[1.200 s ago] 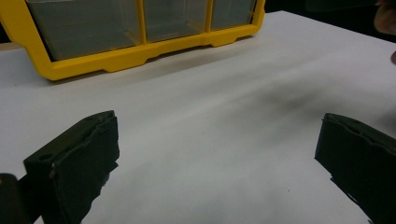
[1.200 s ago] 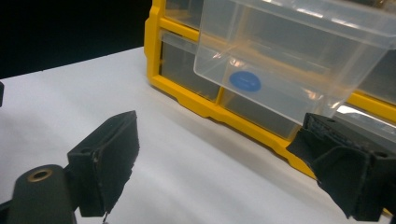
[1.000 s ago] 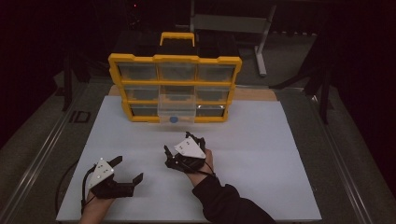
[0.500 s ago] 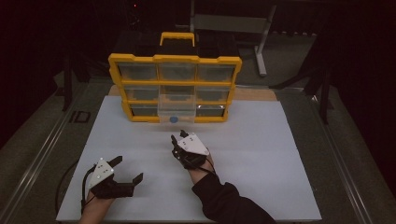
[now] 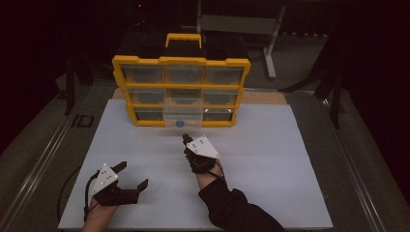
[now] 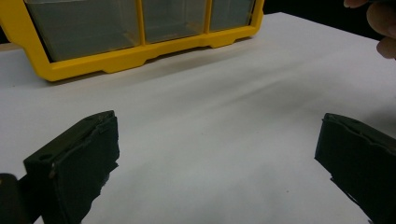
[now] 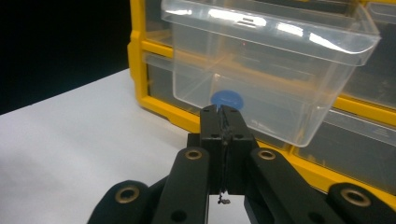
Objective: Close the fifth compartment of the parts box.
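Two grippers over white worktop (image 5: 270, 159): left gripper (image 5: 131, 176) near-left, fingers spread; right gripper (image 7: 221, 116) fingers pressed together, empty, just before clear drawer (image 7: 271, 70) pulled from yellow organizer (image 5: 181, 89).

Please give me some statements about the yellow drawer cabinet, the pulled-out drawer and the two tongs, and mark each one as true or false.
1. The right tongs are shut with nothing between the jaws. True.
2. The left tongs are shut. False: the jaws stand wide apart.
3. One clear drawer is pulled out of the yellow cabinet. True.
4. The blue disc lies on the white table. False: it is seen in the pulled-out drawer.
5. The right tongs touch the drawer. False: the high view shows a gap.
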Available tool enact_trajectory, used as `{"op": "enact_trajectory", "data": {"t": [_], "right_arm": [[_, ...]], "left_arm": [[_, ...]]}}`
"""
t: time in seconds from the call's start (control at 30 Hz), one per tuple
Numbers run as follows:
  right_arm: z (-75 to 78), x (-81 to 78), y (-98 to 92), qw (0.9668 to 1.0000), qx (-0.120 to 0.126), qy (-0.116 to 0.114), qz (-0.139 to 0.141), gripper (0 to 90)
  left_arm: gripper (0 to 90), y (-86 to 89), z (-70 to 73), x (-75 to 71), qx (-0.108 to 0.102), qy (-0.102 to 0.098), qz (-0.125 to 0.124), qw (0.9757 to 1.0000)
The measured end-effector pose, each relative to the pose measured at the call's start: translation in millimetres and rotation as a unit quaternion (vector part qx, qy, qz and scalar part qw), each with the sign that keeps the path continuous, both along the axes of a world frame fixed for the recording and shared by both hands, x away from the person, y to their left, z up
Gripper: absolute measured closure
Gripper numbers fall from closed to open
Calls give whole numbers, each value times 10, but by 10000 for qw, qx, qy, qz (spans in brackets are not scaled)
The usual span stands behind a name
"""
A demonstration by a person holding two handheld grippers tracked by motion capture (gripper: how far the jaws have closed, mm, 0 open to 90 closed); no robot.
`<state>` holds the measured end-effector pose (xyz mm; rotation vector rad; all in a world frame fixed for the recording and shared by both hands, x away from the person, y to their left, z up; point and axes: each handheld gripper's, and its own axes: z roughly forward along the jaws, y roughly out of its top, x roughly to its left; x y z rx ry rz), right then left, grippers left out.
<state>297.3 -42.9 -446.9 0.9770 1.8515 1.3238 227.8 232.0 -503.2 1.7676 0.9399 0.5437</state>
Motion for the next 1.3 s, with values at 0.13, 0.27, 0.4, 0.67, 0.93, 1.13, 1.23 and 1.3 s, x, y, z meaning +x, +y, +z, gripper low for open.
{"op": "enact_trajectory", "data": {"t": [0.13,0.27,0.4,0.67,0.93,1.13,1.23,1.3], "right_arm": [[15,22,18,9996,-165,-188,-105,898],[23,42,41,9987,-306,-399,-58,899],[18,113,61,9991,-254,-314,121,900],[-12,188,63,9993,-288,-190,133,900],[-44,260,55,9995,-315,-64,55,900],[-73,307,50,9995,-315,4,5,900],[-83,322,44,9995,-322,11,-5,900],[-89,340,35,9995,-304,28,-33,900]], "left_arm": [[0,-1,-1,0,6,7,-6,10000],[0,-3,-3,0,-5,15,1,10000],[0,-2,-2,0,12,7,-9,10000],[0,-1,-3,2,20,10,-11,10000],[0,1,-4,5,30,5,-11,10000],[0,4,-4,4,28,2,-10,10000],[0,4,-4,3,50,-2,4,10000],[0,5,-3,3,37,0,-1,10000]]}}
